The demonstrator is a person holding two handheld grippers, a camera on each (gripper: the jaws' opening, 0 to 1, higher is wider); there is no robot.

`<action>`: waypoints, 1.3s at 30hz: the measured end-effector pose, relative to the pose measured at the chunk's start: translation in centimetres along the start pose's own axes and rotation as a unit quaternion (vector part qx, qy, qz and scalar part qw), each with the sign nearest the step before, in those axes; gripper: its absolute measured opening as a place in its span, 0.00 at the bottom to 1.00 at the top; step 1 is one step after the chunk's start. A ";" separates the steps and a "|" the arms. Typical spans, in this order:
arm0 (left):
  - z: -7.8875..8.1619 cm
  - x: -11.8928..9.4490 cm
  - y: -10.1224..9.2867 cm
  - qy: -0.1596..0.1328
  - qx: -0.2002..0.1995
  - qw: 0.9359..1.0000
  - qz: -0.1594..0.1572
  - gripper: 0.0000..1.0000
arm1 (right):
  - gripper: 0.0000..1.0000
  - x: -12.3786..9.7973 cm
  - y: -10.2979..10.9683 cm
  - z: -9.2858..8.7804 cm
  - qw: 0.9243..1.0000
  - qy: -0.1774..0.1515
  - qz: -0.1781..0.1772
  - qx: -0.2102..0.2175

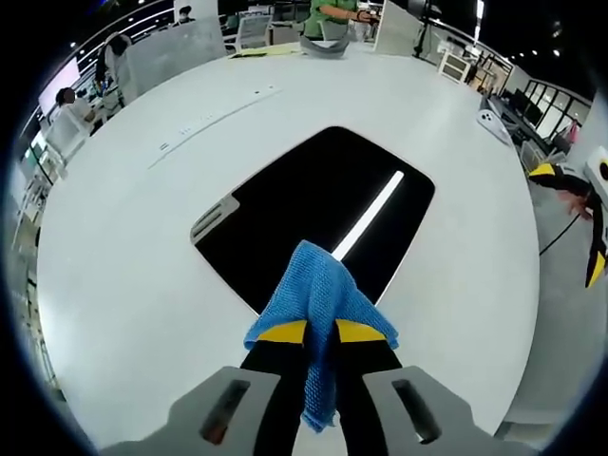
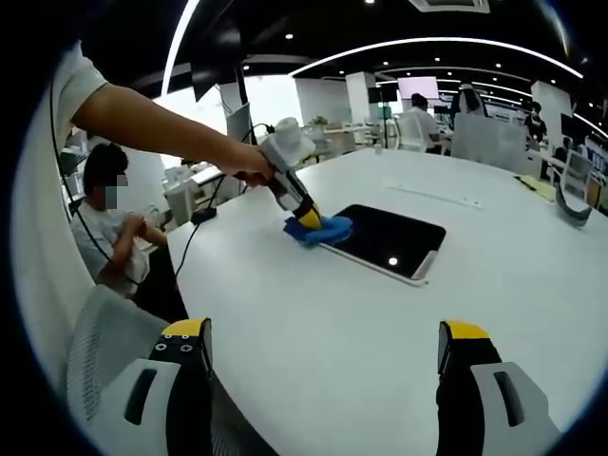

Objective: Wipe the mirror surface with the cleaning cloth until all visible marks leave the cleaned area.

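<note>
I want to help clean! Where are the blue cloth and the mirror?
blue cloth [image 1: 320, 290], left gripper view, on its bunched top fold.
mirror [image 2: 394, 237], right gripper view, middle of its dark surface.

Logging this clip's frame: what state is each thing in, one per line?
Cloth: bunched, pinched in the left gripper, at the mirror's near edge.
Mirror: flat on the table, dark, reflecting a ceiling light; no marks discernible.
Right gripper: open, empty, fingers wide apart above the table.

Both tools have grey bodies and black jaws with yellow tips: left tool [image 1: 321, 332], right tool [image 2: 323, 356]. The person wears a white short sleeve [image 2: 74, 81].
</note>
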State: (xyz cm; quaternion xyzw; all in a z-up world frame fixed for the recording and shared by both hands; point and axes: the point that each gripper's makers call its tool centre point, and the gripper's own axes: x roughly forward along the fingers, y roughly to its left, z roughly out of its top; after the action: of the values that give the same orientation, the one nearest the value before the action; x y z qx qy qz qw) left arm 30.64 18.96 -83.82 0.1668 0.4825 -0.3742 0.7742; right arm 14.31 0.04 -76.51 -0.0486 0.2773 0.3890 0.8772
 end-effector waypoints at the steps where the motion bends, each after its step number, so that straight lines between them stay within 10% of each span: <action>1: 0.0 0.0 0.0 0.000 -0.001 1.000 0.000 0.08 | 0.99 0.0 0.0 0.0 1.000 0.000 0.000 -0.001; 39: 0.7 0.2 1.0 -0.004 -0.011 1.000 0.016 0.08 | 0.99 -0.4 -0.3 -0.3 1.000 0.003 -0.010 0.004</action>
State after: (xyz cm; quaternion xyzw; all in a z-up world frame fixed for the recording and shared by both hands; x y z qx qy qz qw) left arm 31.88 19.12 -83.78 0.1648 0.4806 -0.3571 0.7838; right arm 14.16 -0.48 -76.57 -0.0495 0.2809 0.3788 0.8804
